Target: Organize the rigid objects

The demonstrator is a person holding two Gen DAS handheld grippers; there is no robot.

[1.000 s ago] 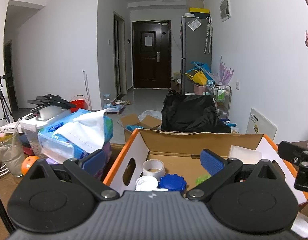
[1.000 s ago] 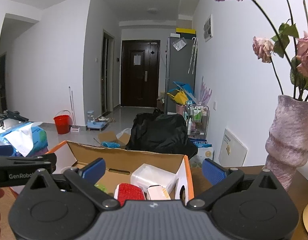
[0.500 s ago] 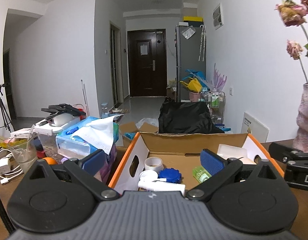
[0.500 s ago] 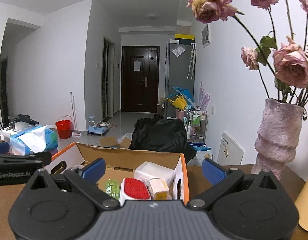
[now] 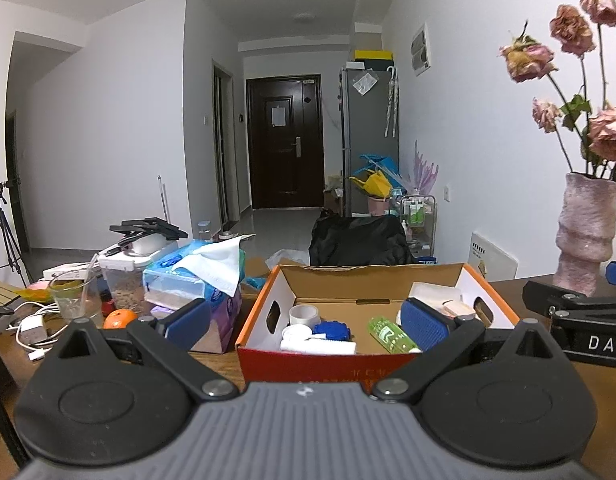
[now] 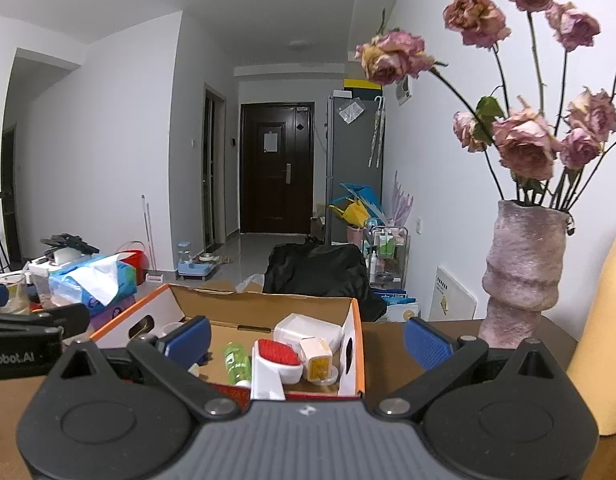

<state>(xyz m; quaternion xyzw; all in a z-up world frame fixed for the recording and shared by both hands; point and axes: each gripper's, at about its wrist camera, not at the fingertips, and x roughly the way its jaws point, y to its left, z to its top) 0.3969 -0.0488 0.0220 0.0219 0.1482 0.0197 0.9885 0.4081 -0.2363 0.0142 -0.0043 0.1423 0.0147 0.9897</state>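
**Ana:** Inside the cardboard box (image 5: 349,280), toward its near wall, the rigid objects are lying loose: a green bottle (image 5: 391,335), a blue cap (image 5: 331,329), a roll of tape (image 5: 304,314) and a white tube (image 5: 317,346).

**Ben:** Which one is sitting best for a grab?

**Ana:** I'm judging the green bottle. It's lying on its side with its long axis running from the box's back left toward its front right corner, and it's resting just beside the left gripper's right pad. The left gripper (image 5: 304,322) is hovering at the box's near wall, spread wide and holding nothing.

**Ben:** And the other hand?

**Ana:** The right gripper (image 6: 306,340) is also gaping and empty, hanging over the box's right wall. From there the bottle (image 6: 236,362) is lying left of centre, while a red-topped white brush (image 6: 276,362) and a small yellow-faced white block (image 6: 317,360) are sitting almost straight ahead between its pads.

**Ben:** So each hand is nearer to something different.

**Ana:** That's how I'm reading it. The left is looking nearer to the bottle, but its jaws would need turning so they're closing across the bottle's width, not along it.

**Ben:** Anything crowding the box?

**Ana:** A tissue pack (image 5: 196,276) is standing just left of the box, and a pink vase (image 6: 523,272) is standing off to the box's right.
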